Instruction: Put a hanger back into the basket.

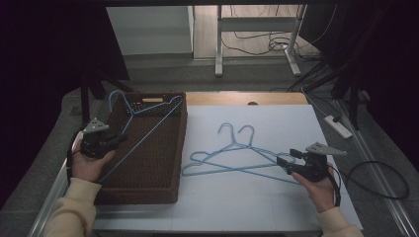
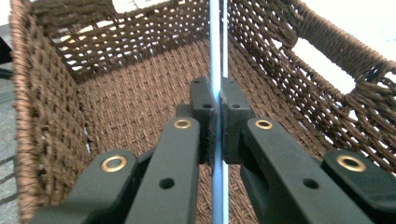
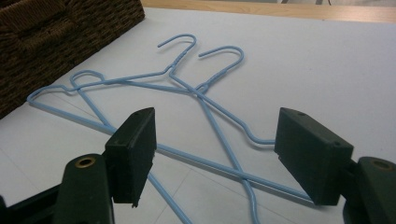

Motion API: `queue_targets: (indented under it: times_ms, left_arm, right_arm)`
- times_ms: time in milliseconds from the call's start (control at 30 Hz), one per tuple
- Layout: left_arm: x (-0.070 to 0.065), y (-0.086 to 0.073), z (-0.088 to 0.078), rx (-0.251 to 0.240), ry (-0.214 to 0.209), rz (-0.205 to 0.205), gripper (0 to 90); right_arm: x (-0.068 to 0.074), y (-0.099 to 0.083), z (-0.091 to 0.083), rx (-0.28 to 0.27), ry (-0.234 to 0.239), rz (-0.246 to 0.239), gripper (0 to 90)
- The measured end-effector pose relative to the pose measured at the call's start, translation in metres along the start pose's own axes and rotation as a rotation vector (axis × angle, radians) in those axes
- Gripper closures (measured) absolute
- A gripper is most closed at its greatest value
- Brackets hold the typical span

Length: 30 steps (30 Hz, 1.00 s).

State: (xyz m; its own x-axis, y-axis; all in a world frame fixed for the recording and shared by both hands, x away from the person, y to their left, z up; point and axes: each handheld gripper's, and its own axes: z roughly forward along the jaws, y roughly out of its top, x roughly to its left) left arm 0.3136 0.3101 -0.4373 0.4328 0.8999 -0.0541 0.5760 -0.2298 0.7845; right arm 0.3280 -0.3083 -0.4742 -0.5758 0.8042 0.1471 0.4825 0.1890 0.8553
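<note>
Counter: white counter (image 1: 276, 207), carrying everything.
Basket: brown woven rectangular basket (image 1: 163, 163) at its left side.
Hangers: one light-blue wire hanger (image 1: 148, 129) slants across the basket, hook over the far rim; two more (image 1: 232, 160) lie crossed on the counter.
Left claw (image 2: 215, 105): clamped tight on the slanted hanger's wire.
Right claw (image 3: 215, 154): gaping above the crossed hangers, holding nothing.
Risk: hook snagging the weave; a grab dragging both tangled hangers.

Blue wire hanger (image 1: 143, 123) slanted in basket (image 1: 168, 163)
</note>
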Motion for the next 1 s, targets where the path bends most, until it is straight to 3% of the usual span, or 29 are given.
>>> queue_targets:
  times_ms: [433, 633, 800, 1000]
  left_arm:
    - [0.004, 0.002, 0.017, 0.117, 0.016, -0.016, 86.7]
    - [0.008, 0.0, 0.024, 0.175, 0.023, -0.048, 86.6]
    - [0.009, -0.002, 0.033, 0.261, 0.02, -0.055, 86.2]
    - [0.009, -0.002, 0.037, 0.296, 0.054, -0.058, 84.8]
  right_arm:
    - [0.001, 0.0, 0.001, 0.001, 0.004, -0.006, 30.1]
    - [0.001, -0.001, 0.002, 0.005, 0.002, -0.005, 30.1]
    - [0.002, -0.001, 0.002, 0.008, 0.002, -0.006, 30.1]
    - [0.002, -0.001, 0.002, 0.007, 0.002, -0.006, 30.1]
